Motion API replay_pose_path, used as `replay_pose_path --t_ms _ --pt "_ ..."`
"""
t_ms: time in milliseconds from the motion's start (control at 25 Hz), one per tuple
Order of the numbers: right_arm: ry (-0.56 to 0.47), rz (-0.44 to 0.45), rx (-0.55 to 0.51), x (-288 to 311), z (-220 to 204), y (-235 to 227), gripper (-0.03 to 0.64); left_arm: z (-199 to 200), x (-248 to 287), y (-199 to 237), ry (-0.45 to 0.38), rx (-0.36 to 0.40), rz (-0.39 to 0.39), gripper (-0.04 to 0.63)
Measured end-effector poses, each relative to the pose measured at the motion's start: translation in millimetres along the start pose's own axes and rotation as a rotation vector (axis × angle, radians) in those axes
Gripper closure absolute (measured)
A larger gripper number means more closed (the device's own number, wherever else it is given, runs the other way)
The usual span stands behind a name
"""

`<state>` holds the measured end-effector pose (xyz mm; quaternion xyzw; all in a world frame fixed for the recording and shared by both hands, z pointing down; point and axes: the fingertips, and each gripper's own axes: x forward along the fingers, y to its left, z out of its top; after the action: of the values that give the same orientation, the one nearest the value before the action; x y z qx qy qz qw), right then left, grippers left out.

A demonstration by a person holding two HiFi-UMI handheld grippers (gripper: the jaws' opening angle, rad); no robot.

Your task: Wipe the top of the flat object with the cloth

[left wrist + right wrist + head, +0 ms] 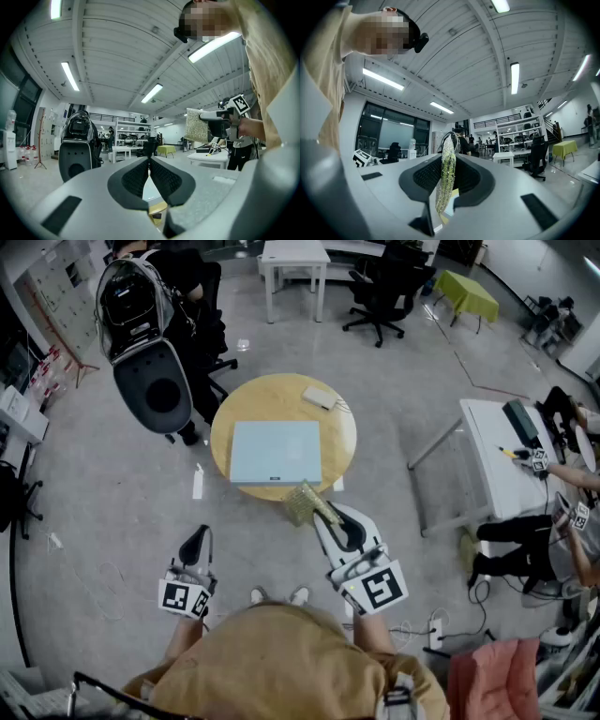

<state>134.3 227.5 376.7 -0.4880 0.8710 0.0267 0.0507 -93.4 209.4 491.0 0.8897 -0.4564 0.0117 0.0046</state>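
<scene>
A light blue flat object (276, 452) lies on a round wooden table (343, 442) in the head view. My right gripper (322, 509) is shut on a yellow-green knitted cloth (302, 503), which hangs at the table's near edge, just short of the flat object. In the right gripper view the cloth (446, 174) sits upright, pinched between the jaws of the right gripper (449, 157). My left gripper (195, 540) hangs lower left, off the table, shut and empty. The left gripper view shows its jaws (149, 162) pressed together, and the cloth (196, 124) held up at right.
A small white item (319, 397) lies at the table's far edge. A black and grey pod-shaped device (148, 343) stands left of the table. A white desk (497, 460) with seated people is at right. Office chairs (384, 287) and a white table (295, 261) stand behind.
</scene>
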Motion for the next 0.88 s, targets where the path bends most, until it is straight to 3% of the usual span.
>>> replay_pose_path --t_ms 600,880 --pt "0.026 0.063 0.028 -45.6 -15.6 -10.3 0.552 -16.4 -20.7 -46.7 0.02 -0.016 0.051 0.58" --pt "0.041 0.077 0.038 -31.6 -18.5 -1.4 0.552 -26.5 -30.1 -29.7 0.039 -0.044 0.077 0.58"
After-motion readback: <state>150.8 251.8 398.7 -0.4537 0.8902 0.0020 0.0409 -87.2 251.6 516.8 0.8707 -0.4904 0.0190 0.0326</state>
